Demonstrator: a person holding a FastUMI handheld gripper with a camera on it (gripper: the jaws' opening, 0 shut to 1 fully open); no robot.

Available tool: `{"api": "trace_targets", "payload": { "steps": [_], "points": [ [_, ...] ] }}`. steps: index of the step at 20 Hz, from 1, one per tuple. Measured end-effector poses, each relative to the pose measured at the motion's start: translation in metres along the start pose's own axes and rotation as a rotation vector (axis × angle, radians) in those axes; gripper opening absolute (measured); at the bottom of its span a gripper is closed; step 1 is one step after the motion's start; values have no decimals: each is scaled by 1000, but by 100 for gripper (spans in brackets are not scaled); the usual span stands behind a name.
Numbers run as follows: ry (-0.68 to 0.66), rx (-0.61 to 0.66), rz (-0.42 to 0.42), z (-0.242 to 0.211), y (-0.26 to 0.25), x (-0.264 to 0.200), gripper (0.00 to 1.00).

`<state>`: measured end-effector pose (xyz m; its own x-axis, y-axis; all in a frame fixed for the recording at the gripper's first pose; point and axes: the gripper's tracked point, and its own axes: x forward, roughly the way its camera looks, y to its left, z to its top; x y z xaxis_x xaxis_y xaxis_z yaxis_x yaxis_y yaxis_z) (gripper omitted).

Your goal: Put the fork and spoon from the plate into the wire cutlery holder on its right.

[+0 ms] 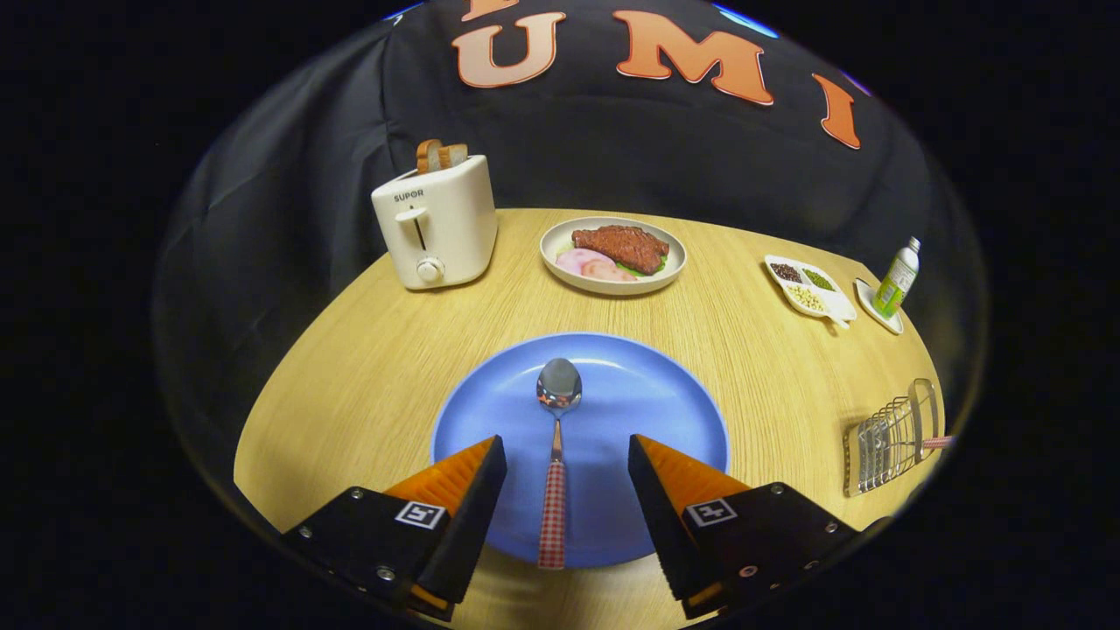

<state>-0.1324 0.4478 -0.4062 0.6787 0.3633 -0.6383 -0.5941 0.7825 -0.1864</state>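
Note:
A metal spoon (556, 455) with a red-and-white checked handle lies lengthwise on the blue plate (674, 411), bowl pointing away. My gripper (567, 455) is open above the plate, and the spoon's handle runs through the gap between the two fingers without touching either. To the right of the plate, on the wooden table, stands the wire cutlery holder (888, 437). A red-checked handle (936, 443) pokes out of the holder on its right side; which utensil it belongs to I cannot tell.
Beyond the plate sit a white toaster (437, 223) with bread slices, a dish of steak and ham (612, 254), a small divided tray of beans and spices (809, 287), and a green bottle on a saucer (896, 282). The round table's edge curves close behind the holder.

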Motion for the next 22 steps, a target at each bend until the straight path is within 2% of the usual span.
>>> {"api": "trace_targets", "payload": {
  "steps": [2,5,9,11,17,22],
  "points": [
    [9,-7,-1,-10,1,5,75],
    [25,-17,-2,-23,4,11,49],
    [4,-24,2,-24,7,13,23],
    [-16,-20,8,-22,6,17,14],
    [-28,56,46,-10,1,9,6],
    [-104,31,35,25,-27,-28,6]
  ]
}}
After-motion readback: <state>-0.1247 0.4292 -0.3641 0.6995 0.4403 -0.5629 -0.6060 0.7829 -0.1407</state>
